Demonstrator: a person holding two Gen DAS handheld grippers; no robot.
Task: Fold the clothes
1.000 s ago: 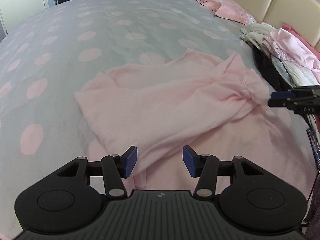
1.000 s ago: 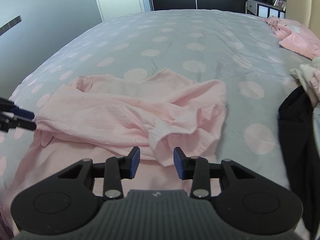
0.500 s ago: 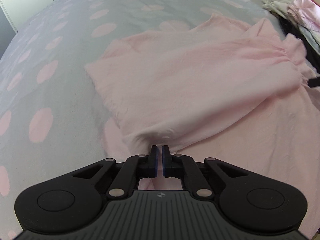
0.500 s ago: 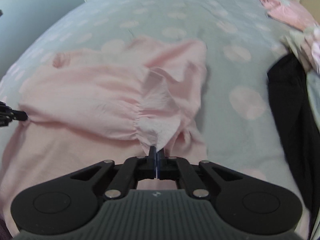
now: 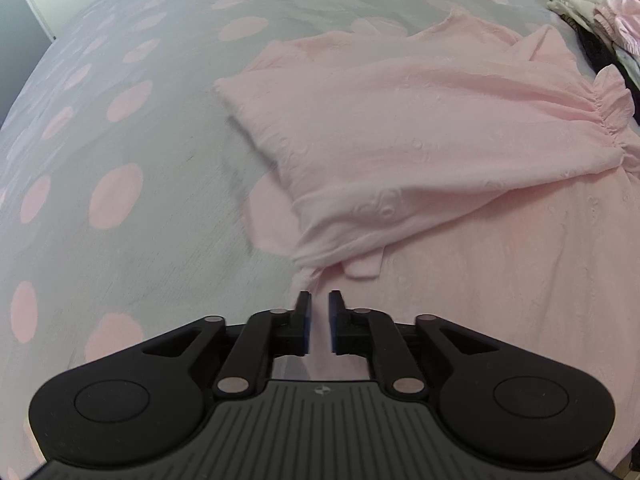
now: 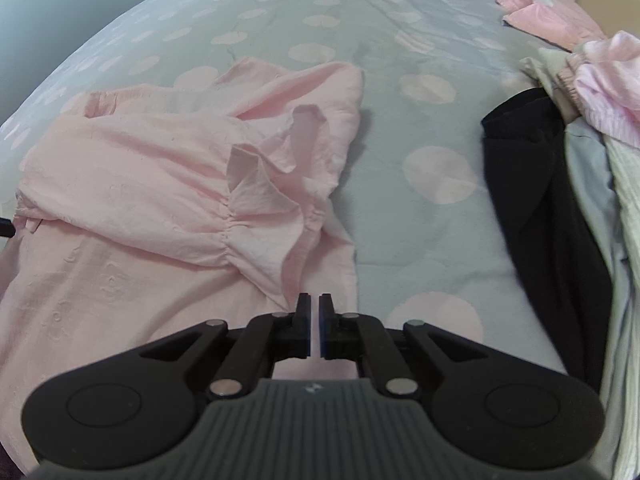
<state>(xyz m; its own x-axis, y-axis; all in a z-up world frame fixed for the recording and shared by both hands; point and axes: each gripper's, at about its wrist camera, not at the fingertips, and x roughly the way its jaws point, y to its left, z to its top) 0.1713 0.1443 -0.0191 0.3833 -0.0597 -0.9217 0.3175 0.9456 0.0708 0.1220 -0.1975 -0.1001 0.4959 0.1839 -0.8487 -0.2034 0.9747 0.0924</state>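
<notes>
Bed (image 5: 120, 240): grey w/ pink dots.
Pink top (image 5: 420, 128): just ahead of both tools.
Left gripper (image 5: 319, 312): just opened a bit, holds nothing.
Right gripper (image 6: 314, 314): opened a crack, empty.

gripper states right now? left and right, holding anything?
Left gripper: open, jaws just been opening, nothing between them.
Right gripper: barely open, jaws just been opening, pink garment ruffle beside them, not gripped.
</notes>
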